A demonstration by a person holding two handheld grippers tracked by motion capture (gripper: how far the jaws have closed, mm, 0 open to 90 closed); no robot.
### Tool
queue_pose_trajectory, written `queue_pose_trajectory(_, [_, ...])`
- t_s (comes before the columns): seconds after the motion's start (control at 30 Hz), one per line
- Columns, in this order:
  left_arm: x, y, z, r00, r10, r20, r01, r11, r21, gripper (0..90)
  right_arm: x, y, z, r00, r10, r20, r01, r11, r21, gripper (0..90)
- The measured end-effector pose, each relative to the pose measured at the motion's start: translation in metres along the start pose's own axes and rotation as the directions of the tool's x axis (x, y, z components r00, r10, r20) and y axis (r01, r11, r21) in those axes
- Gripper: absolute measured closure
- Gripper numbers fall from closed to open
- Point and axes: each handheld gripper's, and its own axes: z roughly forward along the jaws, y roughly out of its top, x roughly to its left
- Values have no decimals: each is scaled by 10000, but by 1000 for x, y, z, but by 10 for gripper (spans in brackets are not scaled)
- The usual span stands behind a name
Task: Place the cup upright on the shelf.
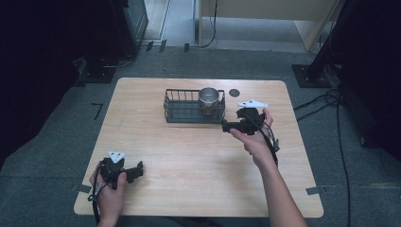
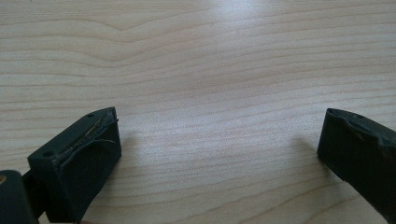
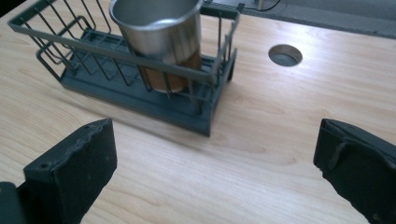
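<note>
Left hand-held gripper (image 1: 138,170) low, jaws wide; right hand-held gripper (image 1: 226,126) fwd (also wide).

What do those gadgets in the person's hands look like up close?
Each is a chunky black hand-held gripper, left and right, with two blocky black jaws, a pale grey three-cornered plate on top and a black cable trailing along the forearm. No sleeves cover the forearms.

Silver cup (image 3: 159,32), dark-grey wire basket (image 3: 140,93)
</note>
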Motion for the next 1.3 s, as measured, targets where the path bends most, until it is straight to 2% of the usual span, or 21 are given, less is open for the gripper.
queue_pose_trajectory(0.23, [0, 0, 0, 10000, -3, 1, 3, 10000, -7, 0, -19, -27, -10, 9991, 390, 137, -390, 9992, -38, 0])
queue_pose_trajectory(0.6, [0, 0, 0, 10000, 20, -3, -20, 10000, 16, 0, -58, -70, -18, 9930, 964, 677, -980, 9950, 214, 0])
queue_pose_trajectory(0.8, [0, 0, 0, 10000, -9, -20, 9, 10000, 11, 0, -77, -94, -25, 9875, 1384, 753, -1406, 9898, 248, 0])
queue_pose_trajectory(0.93, [0, 0, 0, 10000, -11, -24, 11, 10000, 15, 0, -88, -111, -27, 9845, 1500, 908, -1550, 9866, 510, 0])
queue_pose_trajectory(1.13, [0, 0, 0, 10000, -12, -25, 12, 10000, 15, 0, -107, -135, -33, 9731, 1924, 1271, -2023, 9768, 703, 0])
queue_pose_trajectory(1.3, [0, 0, 0, 10000, -12, -25, 12, 10000, 16, 0, -119, -152, -38, 9679, 1853, 1697, -2015, 9759, 842, 0])
